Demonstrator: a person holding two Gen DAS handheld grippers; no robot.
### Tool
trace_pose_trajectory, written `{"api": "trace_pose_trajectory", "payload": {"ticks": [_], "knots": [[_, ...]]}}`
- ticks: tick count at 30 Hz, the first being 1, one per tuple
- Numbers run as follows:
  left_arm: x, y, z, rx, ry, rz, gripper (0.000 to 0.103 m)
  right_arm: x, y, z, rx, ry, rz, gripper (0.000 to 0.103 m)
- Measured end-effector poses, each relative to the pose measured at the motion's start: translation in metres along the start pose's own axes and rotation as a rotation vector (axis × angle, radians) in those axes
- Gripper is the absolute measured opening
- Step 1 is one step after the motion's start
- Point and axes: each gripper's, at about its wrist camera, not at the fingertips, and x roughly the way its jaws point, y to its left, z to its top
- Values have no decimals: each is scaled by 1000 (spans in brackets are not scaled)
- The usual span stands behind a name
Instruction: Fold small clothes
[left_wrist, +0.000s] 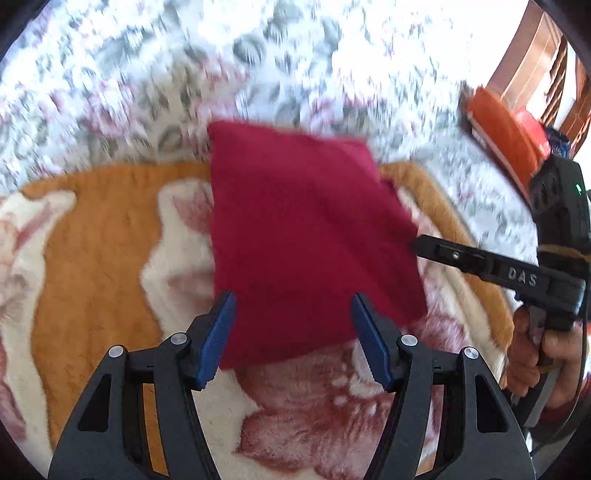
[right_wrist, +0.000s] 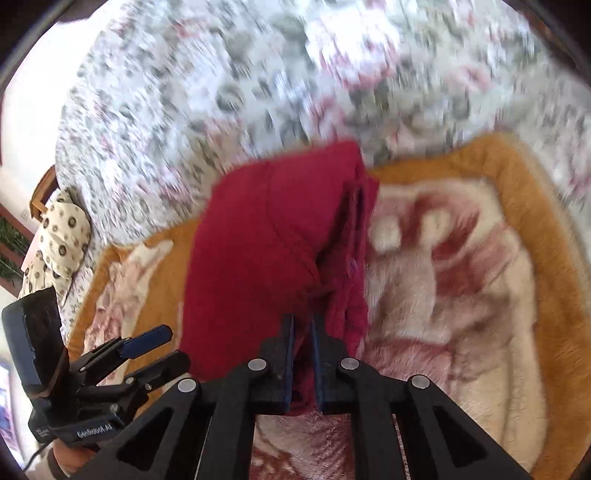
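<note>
A folded dark red garment (left_wrist: 303, 221) lies on an orange and cream fleece blanket (left_wrist: 99, 240). My left gripper (left_wrist: 293, 325) is open at the garment's near edge, its blue pads either side of the cloth and not pressing on it. My right gripper (right_wrist: 303, 321) is shut on the red garment (right_wrist: 258, 251), pinching a bunched fold at its near right edge. In the left wrist view the right gripper (left_wrist: 419, 245) meets the garment's right side. The right wrist view shows the left gripper (right_wrist: 155, 349) at lower left, jaws apart.
The blanket (right_wrist: 461, 295) is spread over a floral bedspread (left_wrist: 147, 74). An orange object (left_wrist: 506, 136) and wooden furniture are at the far right. A spotted pillow (right_wrist: 62, 236) lies at the bed's left end. A hand (left_wrist: 535, 354) holds the right gripper.
</note>
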Motion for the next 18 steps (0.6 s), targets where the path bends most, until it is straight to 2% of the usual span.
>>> {"api": "trace_pose_trajectory", "payload": {"ticks": [2, 4, 8, 9, 11, 14, 18], "knots": [[-4, -1, 9, -4, -39, 19, 64, -14, 11, 8, -44, -66, -26, 8], [4, -3, 18, 0, -37, 53, 64, -15, 20, 19, -79, -96, -47, 8], [32, 0, 27, -15, -14, 104, 64, 14, 20, 39, -79, -57, -48, 8], [41, 2, 28, -19, -2, 121, 64, 22, 20, 43, -88, -52, -65, 8], [56, 3, 28, -15, 24, 145, 64, 43, 10, 49, -87, -24, -155, 8], [69, 6, 26, -12, 39, 153, 65, 65, -8, 49, -41, 11, -121, 8], [73, 7, 25, -23, 43, 175, 66, 67, -12, 51, -46, 6, -111, 8]]}}
